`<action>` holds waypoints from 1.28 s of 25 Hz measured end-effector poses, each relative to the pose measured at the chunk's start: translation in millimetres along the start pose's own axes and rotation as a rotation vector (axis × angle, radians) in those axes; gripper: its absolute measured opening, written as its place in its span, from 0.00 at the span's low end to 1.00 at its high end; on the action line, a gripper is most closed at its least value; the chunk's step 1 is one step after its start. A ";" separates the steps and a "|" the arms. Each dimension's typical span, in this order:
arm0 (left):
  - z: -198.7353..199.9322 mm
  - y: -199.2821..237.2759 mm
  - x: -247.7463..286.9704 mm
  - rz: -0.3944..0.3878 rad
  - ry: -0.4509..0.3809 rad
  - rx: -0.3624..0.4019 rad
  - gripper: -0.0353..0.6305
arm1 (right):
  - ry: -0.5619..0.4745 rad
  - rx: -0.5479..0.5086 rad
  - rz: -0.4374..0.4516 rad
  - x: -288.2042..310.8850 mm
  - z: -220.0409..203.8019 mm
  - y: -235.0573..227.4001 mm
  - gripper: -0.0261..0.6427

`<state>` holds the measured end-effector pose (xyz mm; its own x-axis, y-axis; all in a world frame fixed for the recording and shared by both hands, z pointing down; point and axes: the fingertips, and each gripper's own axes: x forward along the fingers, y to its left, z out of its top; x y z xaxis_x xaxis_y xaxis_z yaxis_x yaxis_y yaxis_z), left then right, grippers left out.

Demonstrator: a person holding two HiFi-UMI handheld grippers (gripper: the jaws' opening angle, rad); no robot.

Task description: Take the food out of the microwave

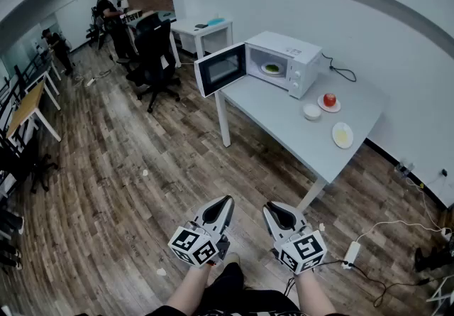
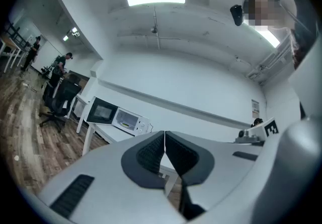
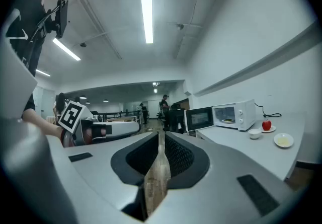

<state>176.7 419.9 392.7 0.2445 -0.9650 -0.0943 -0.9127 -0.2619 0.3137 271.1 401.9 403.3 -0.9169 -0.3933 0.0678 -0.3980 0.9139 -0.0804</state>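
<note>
- L gripper [image 2: 164, 133]: jaws pressed together, nothing between them, touching nothing; held over wood floor [image 1: 128, 187].
- R gripper [image 3: 161, 135]: jaws all but together, only a thin slit w/ floor showing through, empty; sits just beside L one, at its 3 o'clock.
- Both well apart from table [image 1: 284, 123], which lies at 12–1 o'clock of the grippers in head view.
- Microwave [image 1: 287, 60] at table's far end; door [image 1: 221, 69] swung wide open to its 9 o'clock.
- Inside: plate of green food [image 1: 270, 69] on the oven floor.
- On table at microwave's 4 o'clock: saucer w/ red apple [image 1: 329, 101]; small white bowl [image 1: 312, 111] just beside it at 7 o'clock, contents not visible.
- Plate w/ pale yellow food [image 1: 342, 135] at bowl's 4 o'clock, near table edge.
</note>
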 end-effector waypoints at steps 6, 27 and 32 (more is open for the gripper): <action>9.8 43.9 24.1 -0.008 0.007 -0.016 0.07 | 0.012 0.002 -0.005 49.5 3.5 -11.5 0.12; 22.4 173.1 66.9 -0.016 0.040 -0.049 0.07 | 0.041 0.073 -0.061 186.4 -15.5 -46.0 0.12; 25.9 191.8 72.3 0.003 0.031 -0.065 0.07 | 0.042 0.095 -0.074 204.5 -14.8 -62.1 0.12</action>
<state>10.8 300.1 421.6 0.2529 -0.9654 -0.0643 -0.8904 -0.2582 0.3749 108.7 266.2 436.8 -0.8835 -0.4531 0.1187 -0.4676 0.8681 -0.1668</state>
